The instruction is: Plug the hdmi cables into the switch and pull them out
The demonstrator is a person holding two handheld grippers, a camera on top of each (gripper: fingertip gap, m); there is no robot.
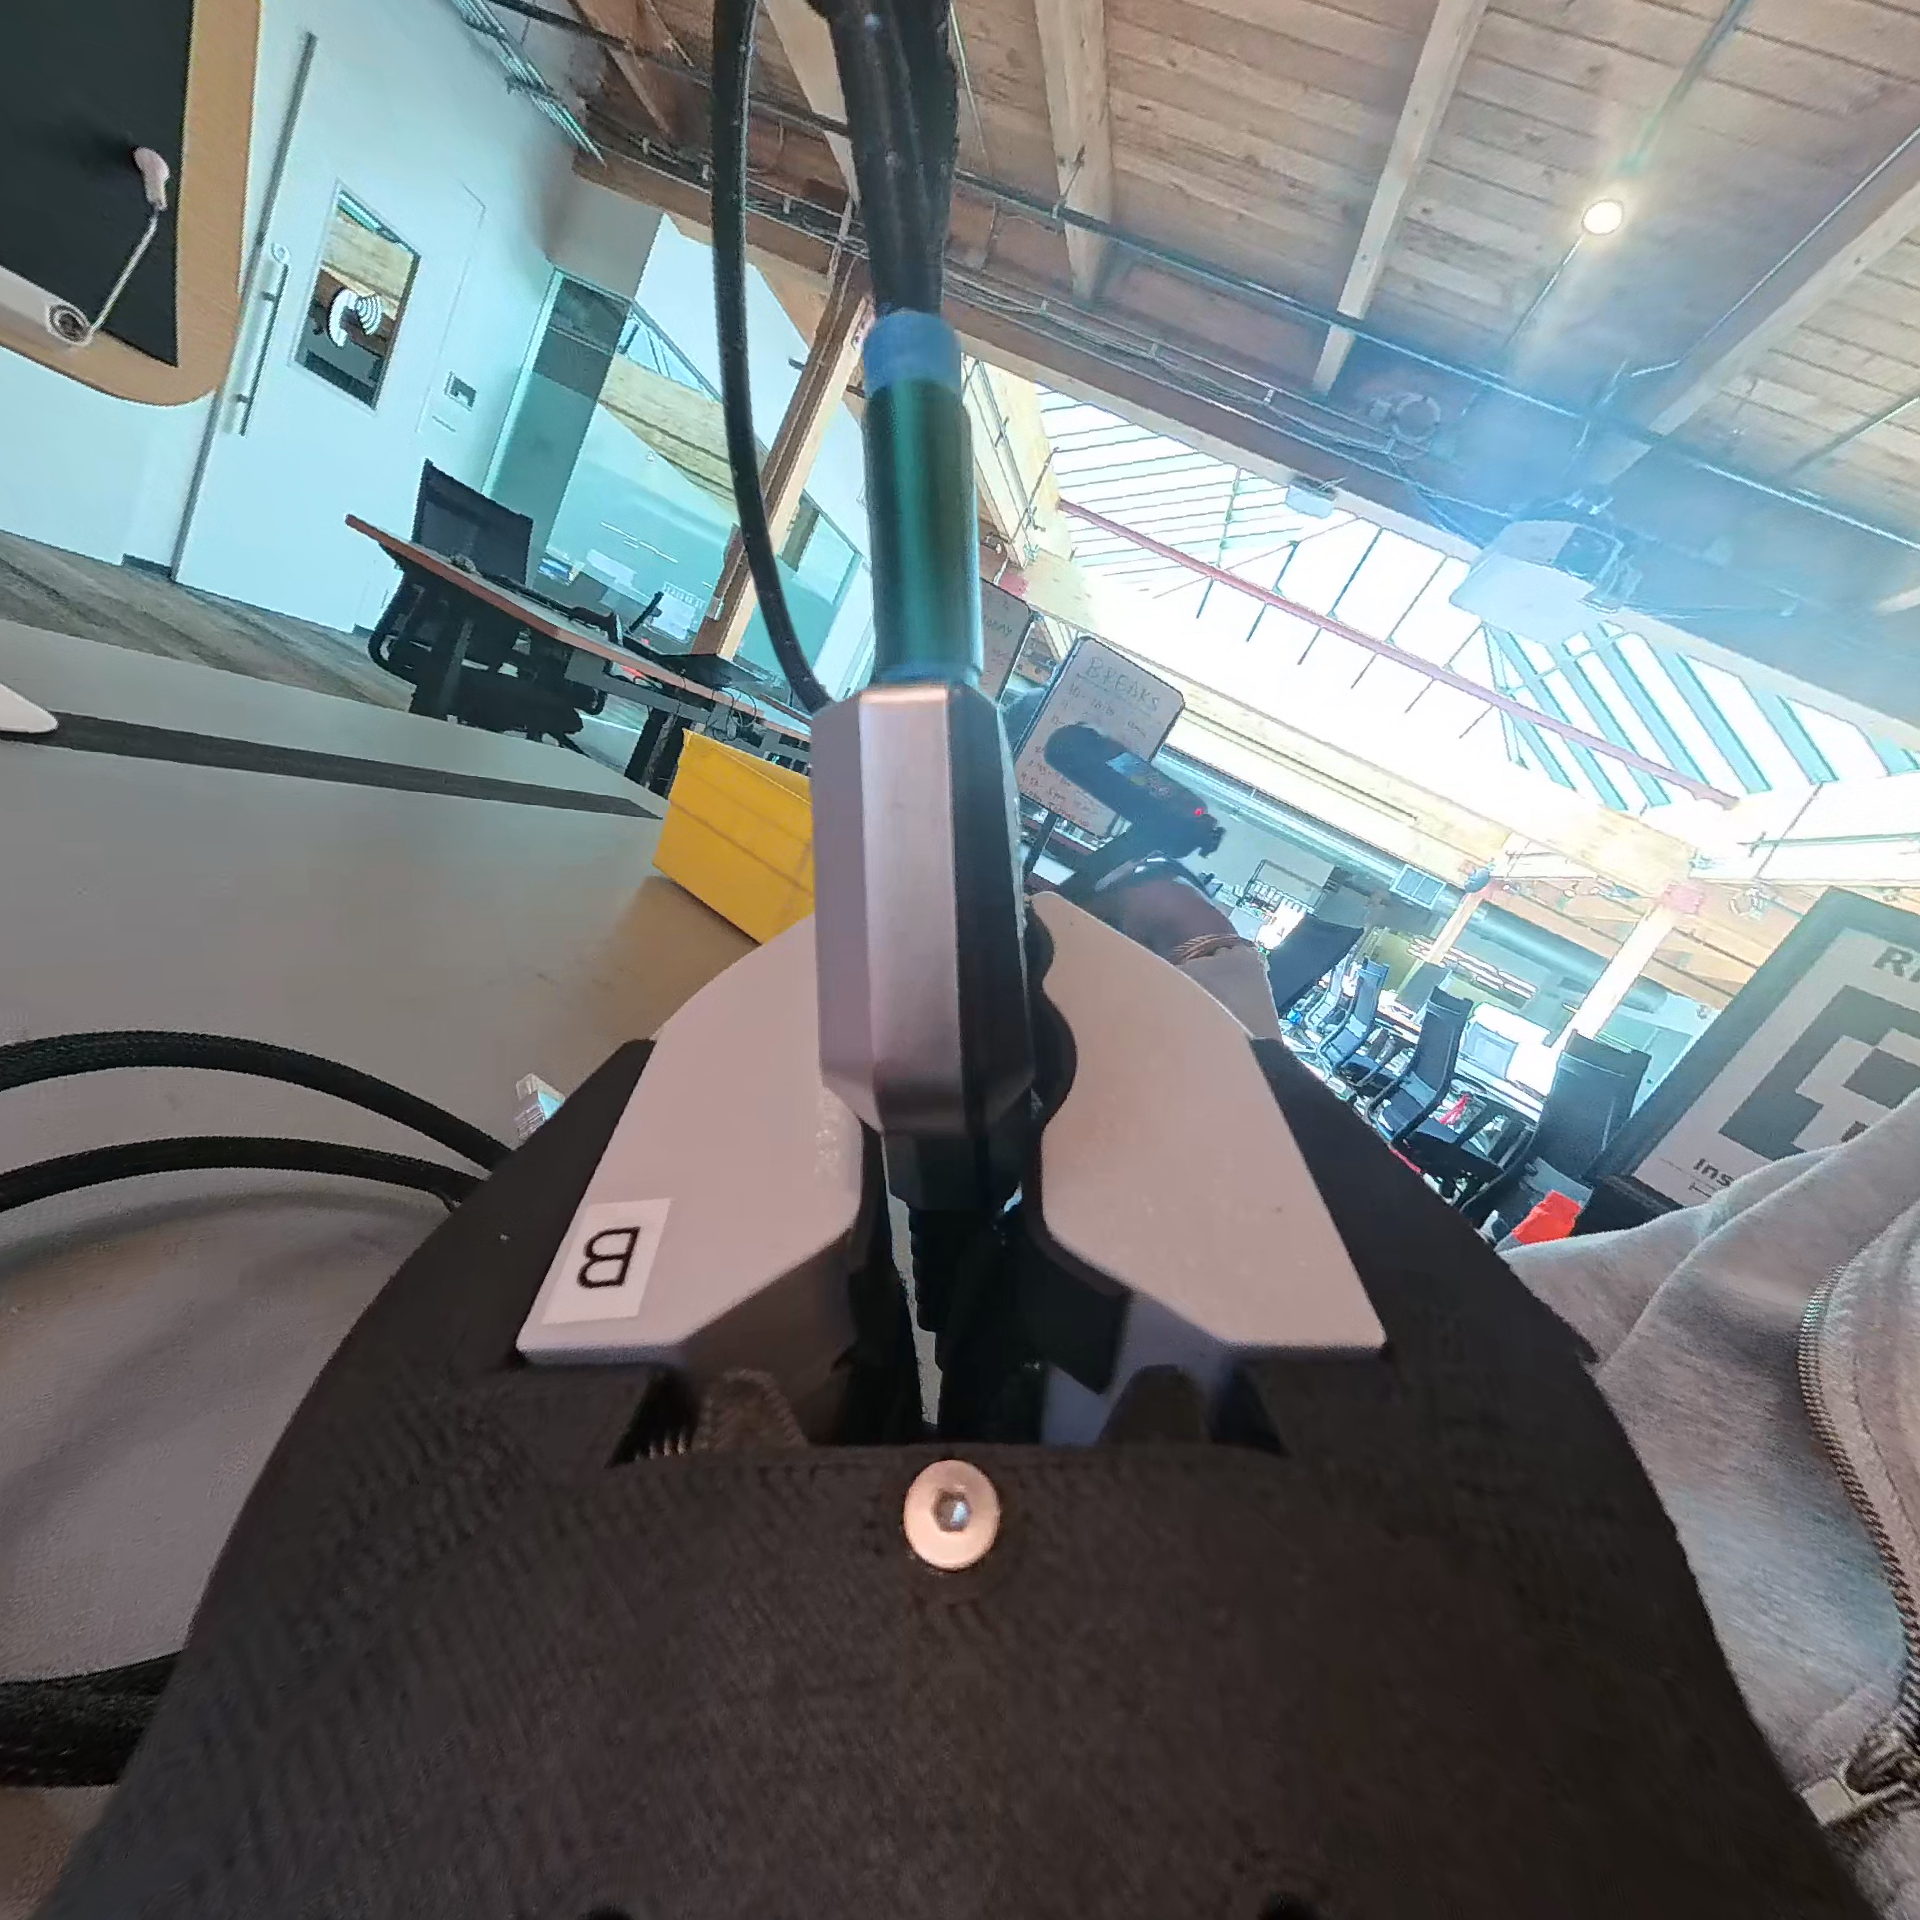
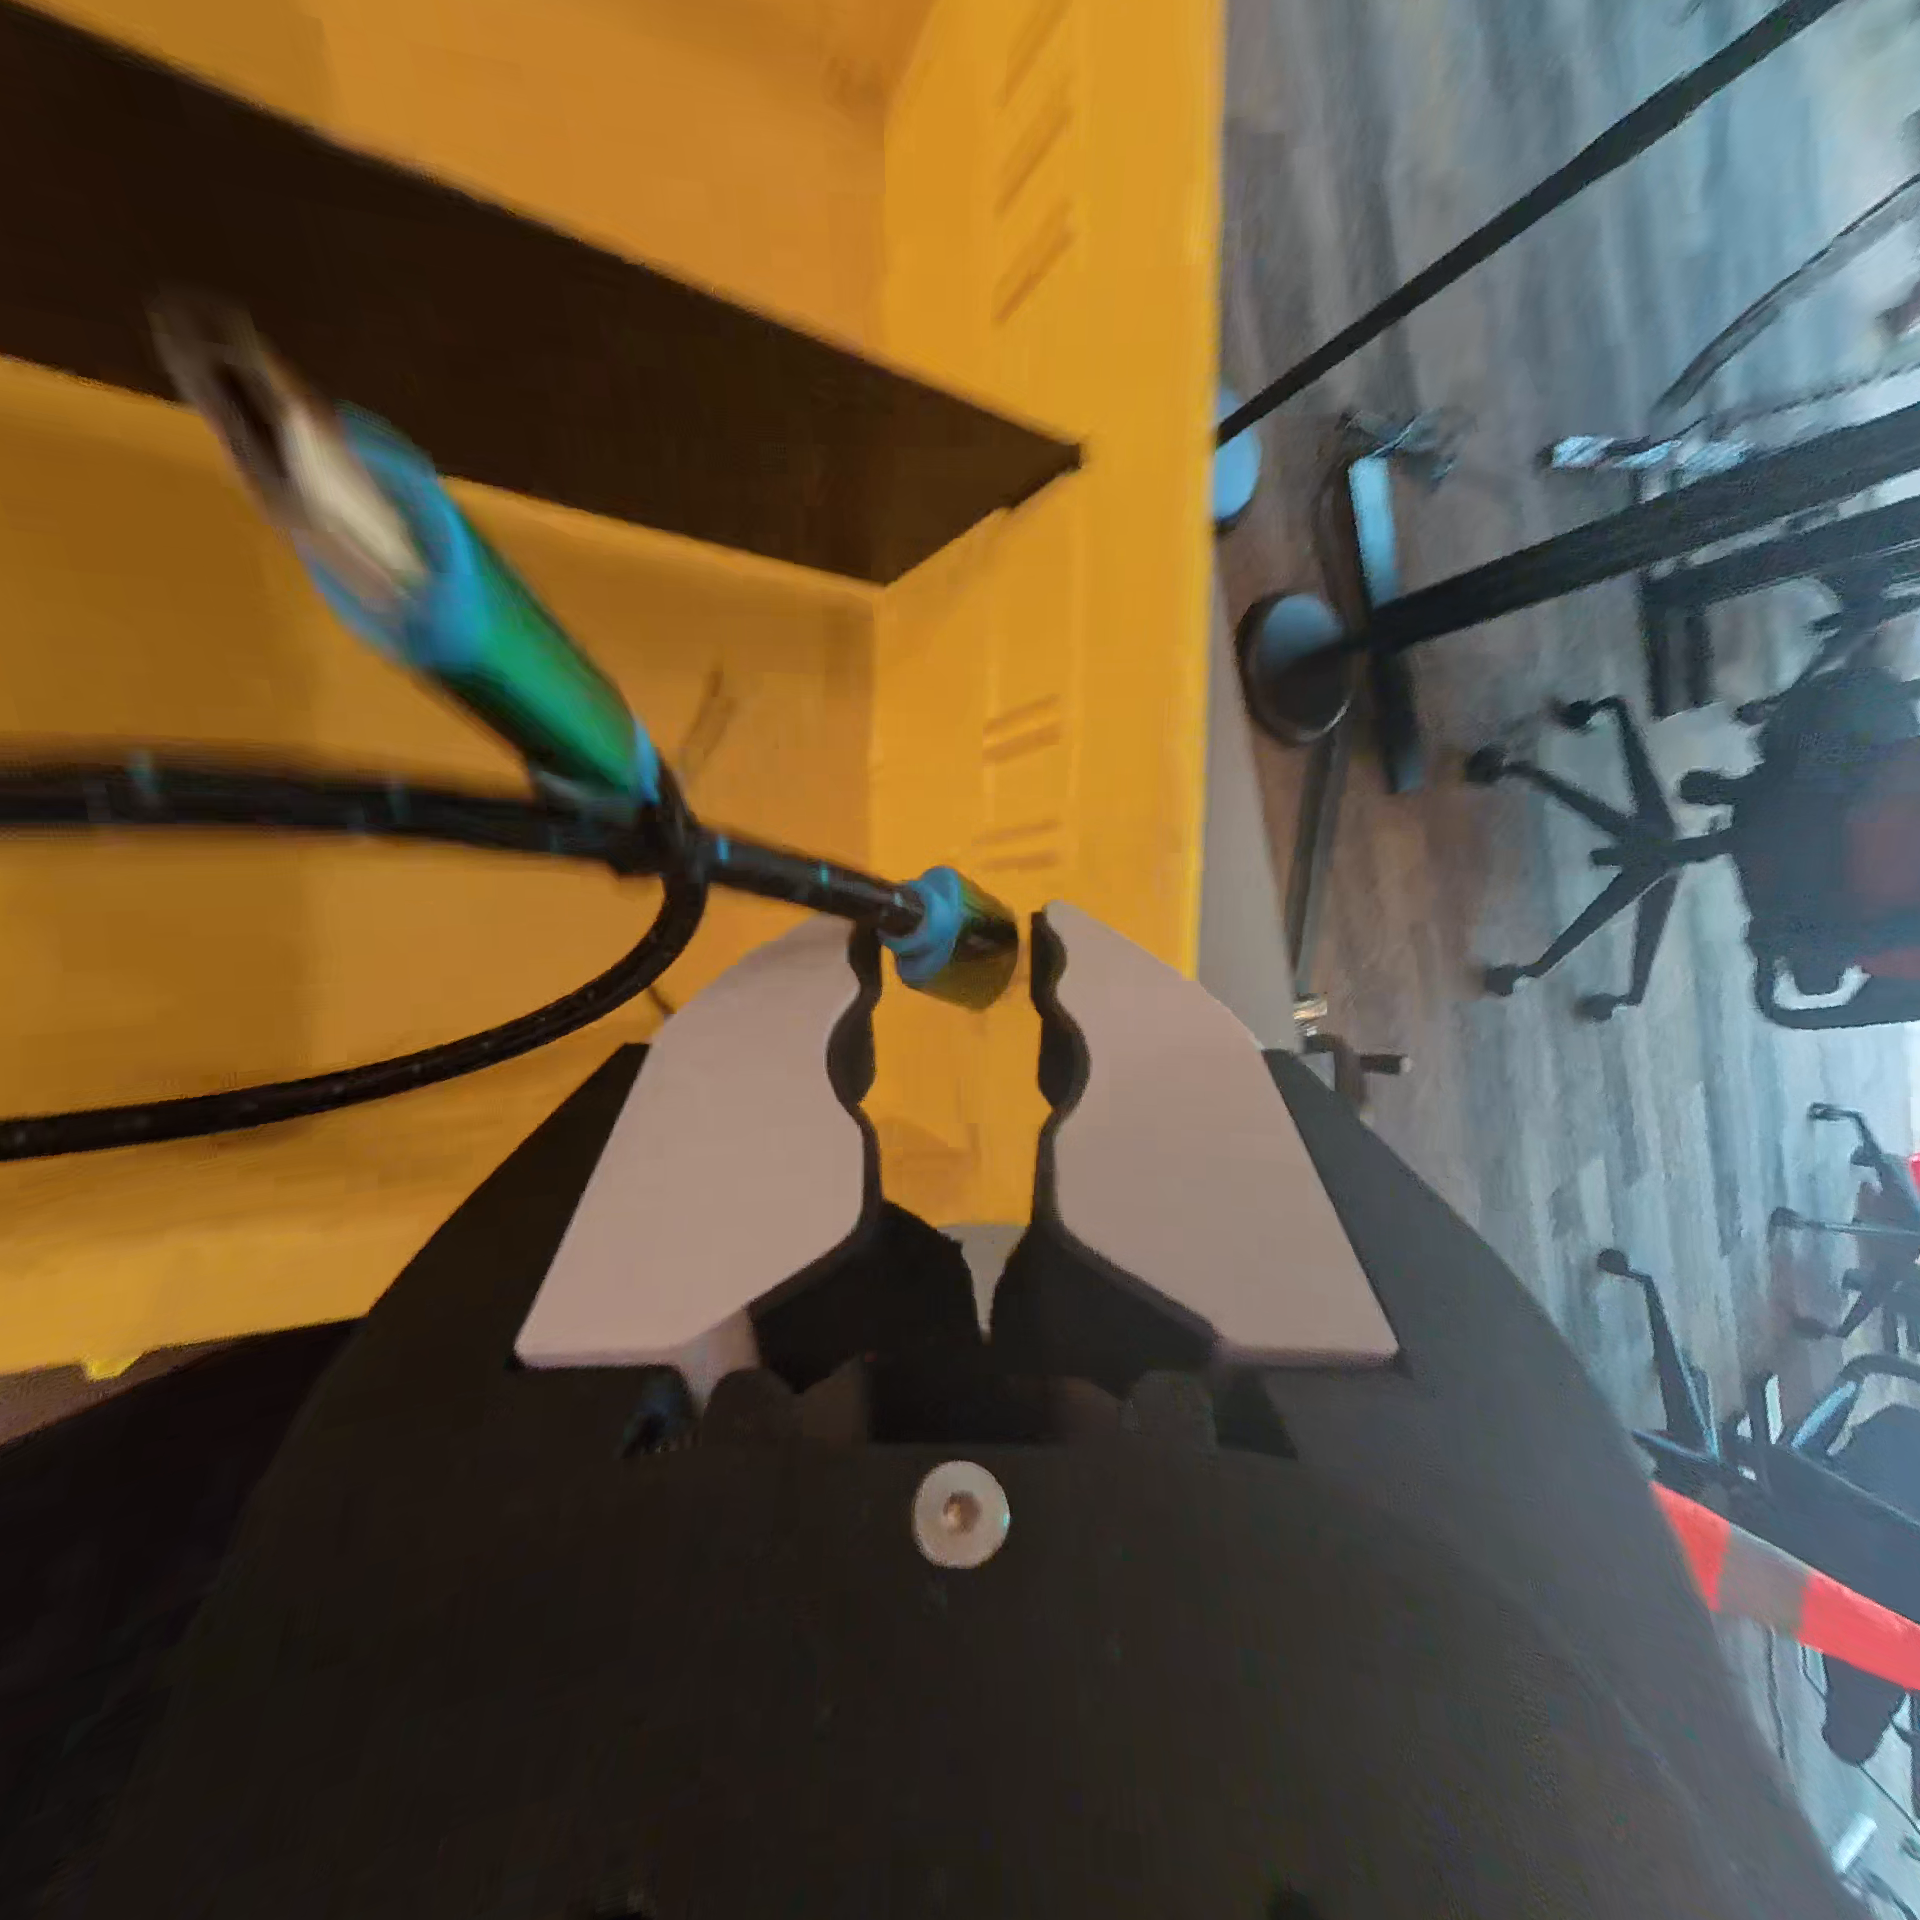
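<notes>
In the left wrist view my left gripper (image 1: 925,935) is shut on the silver HDMI switch (image 1: 894,904) and holds it upright above the table. A green plug with blue bands (image 1: 920,520) sits in the switch's top port, and its black braided cable (image 1: 894,156) runs up out of frame. In the blurred right wrist view my right gripper (image 2: 951,935) holds the end of another green HDMI plug (image 2: 961,951) at its fingertips, jaws close around it. A third green plug (image 2: 499,655) with a bare silver connector hangs from the bundled cables (image 2: 665,831).
A yellow bin (image 2: 1039,520) with a dark divider fills the space behind the right gripper; it also shows past the switch in the left wrist view (image 1: 738,842). Black cables (image 1: 260,1081) lie on the grey table (image 1: 260,883). A grey sleeve (image 1: 1714,1403) is at right. Office chairs (image 2: 1621,842) stand beyond.
</notes>
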